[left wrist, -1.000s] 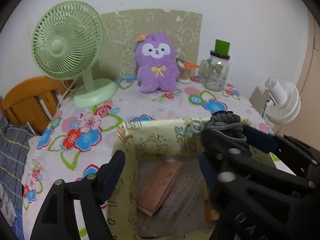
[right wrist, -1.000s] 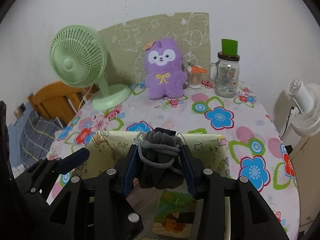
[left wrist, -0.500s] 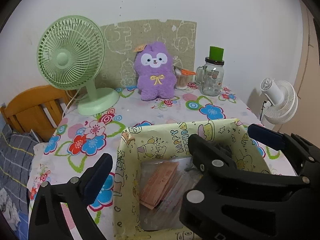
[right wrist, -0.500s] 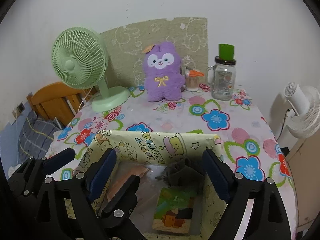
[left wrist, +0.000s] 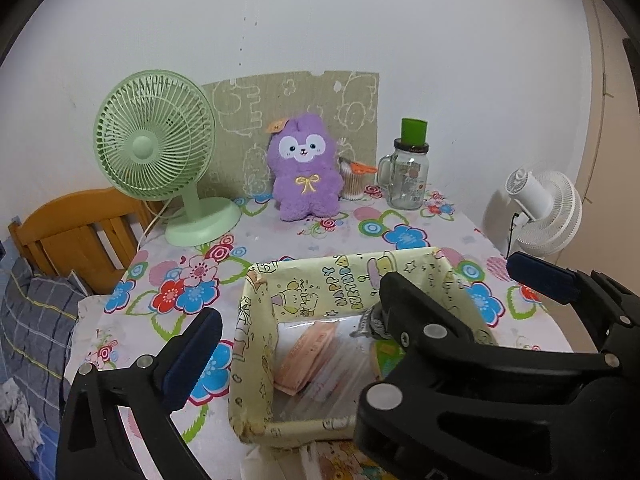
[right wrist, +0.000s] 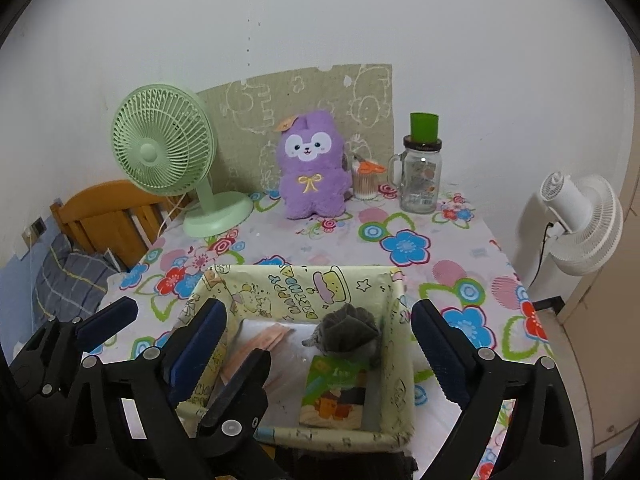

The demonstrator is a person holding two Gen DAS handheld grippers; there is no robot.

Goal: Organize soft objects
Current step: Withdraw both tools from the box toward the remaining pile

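Grey pouch (right wrist: 352, 330) inside box's rim (right wrist: 304, 270)

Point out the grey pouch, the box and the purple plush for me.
grey pouch (right wrist: 352, 328), right wrist view, on its bunched top.
box (right wrist: 304, 286), right wrist view, on the far inner wall.
purple plush (right wrist: 310, 184), right wrist view, on its belly below the bow.

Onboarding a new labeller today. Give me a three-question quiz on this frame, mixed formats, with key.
1. True or false: the grey pouch lies inside the yellow box.
2. The right claw is: A) open, holding nothing B) shut on the pouch C) shut on the purple plush.
3. Fill in: the plush stands between the green fan and the glass ____.

Key: 1 true; 2 A; 3 jar.
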